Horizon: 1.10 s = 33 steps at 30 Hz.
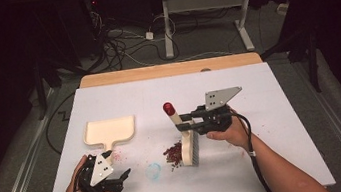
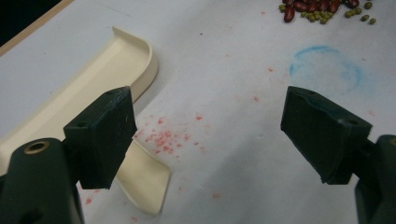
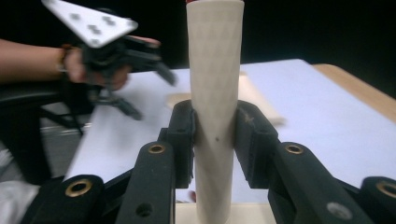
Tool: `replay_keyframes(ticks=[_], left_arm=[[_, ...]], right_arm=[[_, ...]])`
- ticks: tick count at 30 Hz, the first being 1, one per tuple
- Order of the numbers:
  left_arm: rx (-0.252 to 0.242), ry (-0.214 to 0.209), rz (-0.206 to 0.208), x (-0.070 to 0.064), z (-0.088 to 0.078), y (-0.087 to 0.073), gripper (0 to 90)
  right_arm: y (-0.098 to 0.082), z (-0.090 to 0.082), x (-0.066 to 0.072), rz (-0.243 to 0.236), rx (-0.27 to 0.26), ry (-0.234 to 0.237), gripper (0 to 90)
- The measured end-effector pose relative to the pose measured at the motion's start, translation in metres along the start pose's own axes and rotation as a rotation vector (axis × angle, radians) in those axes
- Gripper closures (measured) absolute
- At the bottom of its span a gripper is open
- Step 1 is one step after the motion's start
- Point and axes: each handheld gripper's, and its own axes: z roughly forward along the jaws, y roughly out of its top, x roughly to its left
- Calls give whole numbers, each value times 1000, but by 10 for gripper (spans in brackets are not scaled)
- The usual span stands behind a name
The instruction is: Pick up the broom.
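A hand brush [image 1: 188, 146] with a cream handle [image 3: 214, 107] and a red tip stands on its bristles near the table's middle. My right gripper [image 1: 187, 119] is shut on that handle, both pads pressing its sides. Just left of the bristles lies a small pile of red and green beans [image 1: 172, 153], seen at the top edge in the left gripper view as beans [image 2: 322, 10]. A cream dustpan [image 1: 110, 131] rests flat at the left, its short handle [image 2: 144, 179] pointing toward me. My left gripper [image 1: 118, 180] hovers low beside that handle, open, nothing between its jaws.
White sheet [image 1: 269, 163] covers the table, with a wooden edge [image 1: 170, 69] at the back. A blue chalk ring [image 1: 153, 171] marks the sheet near the beans. Red crumbs [image 2: 163, 137] are scattered by the dustpan handle. Cables and a desk frame lie on the floor beyond.
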Motion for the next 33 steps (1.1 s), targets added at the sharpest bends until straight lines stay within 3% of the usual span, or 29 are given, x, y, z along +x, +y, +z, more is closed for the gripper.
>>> replay_keyframes(ticks=[3,7,11,21,33], left_arm=[[-1,2,6,0,-1,0,175],[-2,3,11,-1,-1,1,175],[4,2,19,-3,0,1,175],[14,0,30,-7,4,5,175],[14,1,33,-6,4,5,175]], right_arm=[[2,7,8,-10,-15,52,699],[5,12,14,-35,-8,41,700],[7,3,14,-33,-35,18,700],[7,-29,18,-25,-84,-65,700],[7,-65,22,1,-103,-212,700]])
